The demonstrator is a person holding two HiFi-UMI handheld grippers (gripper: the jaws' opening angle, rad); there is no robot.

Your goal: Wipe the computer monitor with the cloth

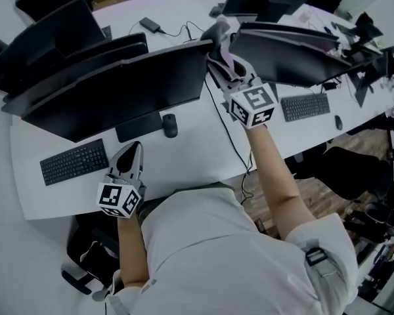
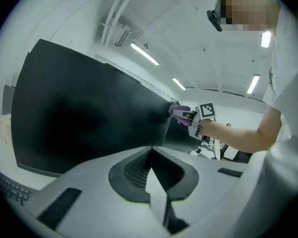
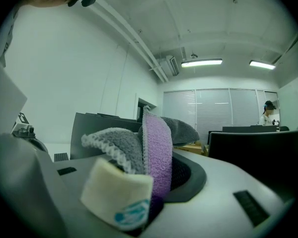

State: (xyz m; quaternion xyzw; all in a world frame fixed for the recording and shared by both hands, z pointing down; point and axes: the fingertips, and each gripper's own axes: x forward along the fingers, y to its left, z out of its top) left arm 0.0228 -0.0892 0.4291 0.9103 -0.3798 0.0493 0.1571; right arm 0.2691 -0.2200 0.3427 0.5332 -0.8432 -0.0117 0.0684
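Up near the top centre of the head view, the right gripper (image 1: 222,56) was clamped on the cloth (image 1: 217,33), a purple and grey towelling piece bunched between its jaws. In the right gripper view the purple fold stood upright in the middle of the frame, a grey fold drooped to its left, and a white label (image 3: 118,195) with blue print hung in front at the lower left. The cloth sat at the upper right corner of the black monitor (image 1: 118,94), against its edge; the left gripper view showed the same thing, with the purple cloth meeting the screen's right edge at the centre of that frame.

The left gripper (image 1: 130,152) was low at the left of the head view, over the white desk (image 1: 197,156) in front of the monitor, well apart from the cloth. Its jaws were together at the tips with nothing between them, and they pointed up toward the dark screen.

A black keyboard (image 1: 73,162) lay on the desk at the left, and a dark mouse (image 1: 170,125) sat just right of the monitor's stand (image 1: 138,127).
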